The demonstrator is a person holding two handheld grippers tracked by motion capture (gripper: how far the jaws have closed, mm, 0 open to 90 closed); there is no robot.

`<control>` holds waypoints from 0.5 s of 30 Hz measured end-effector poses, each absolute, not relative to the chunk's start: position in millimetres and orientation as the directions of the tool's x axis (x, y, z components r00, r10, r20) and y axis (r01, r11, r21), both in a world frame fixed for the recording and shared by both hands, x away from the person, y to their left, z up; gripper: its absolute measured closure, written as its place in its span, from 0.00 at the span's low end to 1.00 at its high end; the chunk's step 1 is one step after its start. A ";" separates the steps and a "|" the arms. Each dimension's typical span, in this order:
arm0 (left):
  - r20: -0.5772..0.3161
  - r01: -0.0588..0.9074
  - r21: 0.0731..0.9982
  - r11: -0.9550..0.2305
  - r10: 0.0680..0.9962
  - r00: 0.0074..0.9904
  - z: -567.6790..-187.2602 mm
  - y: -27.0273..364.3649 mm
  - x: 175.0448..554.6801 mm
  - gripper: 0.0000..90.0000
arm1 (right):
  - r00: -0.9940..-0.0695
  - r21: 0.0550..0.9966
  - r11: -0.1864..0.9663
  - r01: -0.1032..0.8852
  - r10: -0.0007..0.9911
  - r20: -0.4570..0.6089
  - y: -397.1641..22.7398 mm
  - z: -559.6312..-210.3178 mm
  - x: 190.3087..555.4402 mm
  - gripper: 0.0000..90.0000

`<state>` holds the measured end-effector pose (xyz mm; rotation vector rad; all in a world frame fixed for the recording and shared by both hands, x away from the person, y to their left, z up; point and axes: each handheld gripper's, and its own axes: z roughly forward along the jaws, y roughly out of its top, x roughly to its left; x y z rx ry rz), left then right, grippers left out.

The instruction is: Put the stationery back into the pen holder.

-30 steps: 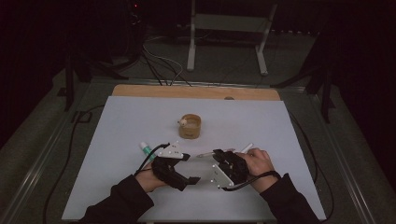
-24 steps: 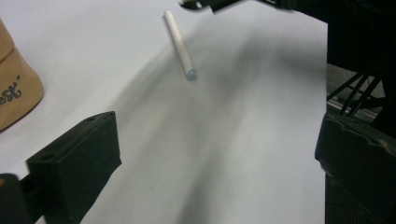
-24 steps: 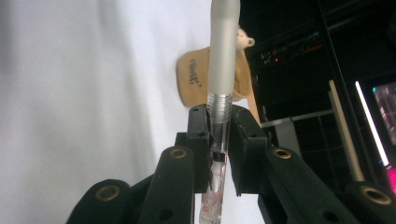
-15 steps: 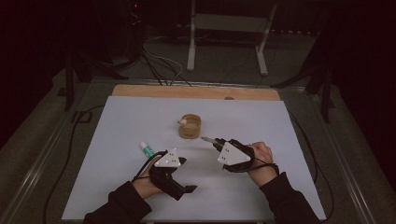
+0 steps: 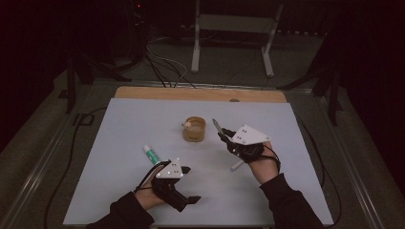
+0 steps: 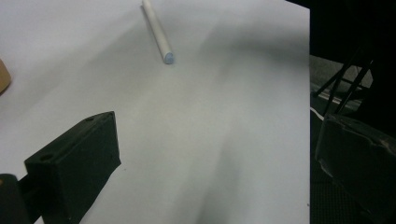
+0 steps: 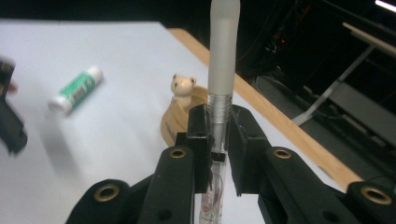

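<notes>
Lifted toward the cup (image 5: 194,129), right tool (image 5: 223,135) clamps pen (image 5: 217,126) pointing up-left.

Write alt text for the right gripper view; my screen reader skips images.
The right gripper, jaws shut on a pen pointing up and away, above a white table. Beyond stand a wooden cup with a small bear figure and a green-and-white tube lying flat.

dim room around an evenly lit white table (image 5: 119,143), soft shadows, grainy gripper views blurred up close
</notes>
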<state>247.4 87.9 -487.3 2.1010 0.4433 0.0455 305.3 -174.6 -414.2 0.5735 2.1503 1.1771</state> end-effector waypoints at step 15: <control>-0.139 0.296 0.833 -0.468 0.340 0.930 -493.0 97.3 241.6 0.00 | -0.681 0.925 0.323 0.199 0.725 -0.107 -170.0 -405.6 332.4 0.89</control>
